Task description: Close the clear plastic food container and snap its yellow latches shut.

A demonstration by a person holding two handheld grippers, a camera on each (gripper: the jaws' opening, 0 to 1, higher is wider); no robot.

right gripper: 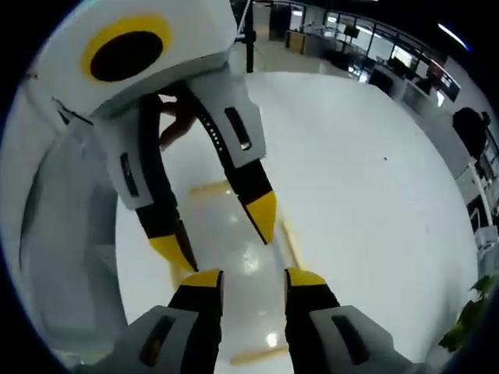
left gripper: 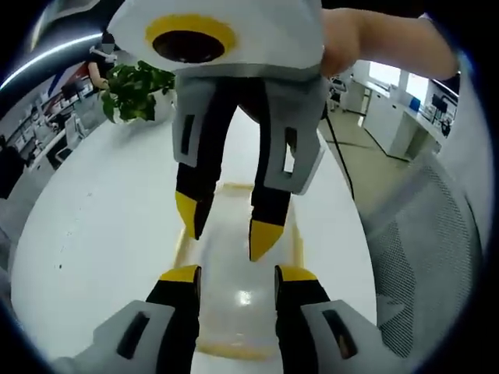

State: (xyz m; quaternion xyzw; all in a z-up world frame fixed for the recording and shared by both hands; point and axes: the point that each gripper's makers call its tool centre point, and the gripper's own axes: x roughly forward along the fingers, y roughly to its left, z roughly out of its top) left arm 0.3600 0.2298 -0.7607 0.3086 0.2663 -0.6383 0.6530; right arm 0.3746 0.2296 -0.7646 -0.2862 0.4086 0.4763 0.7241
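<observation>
Clear container is lying half hidden beneath my left gripper and right gripper, both hovering with jaws spread, on the white table.

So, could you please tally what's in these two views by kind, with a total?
Grippers: 2, the left gripper and the right gripper, both open
Clear containers with yellow latches: 1
White tables: 1
Potted plants: 1
Mesh chairs: 1
Total: 6
</observation>
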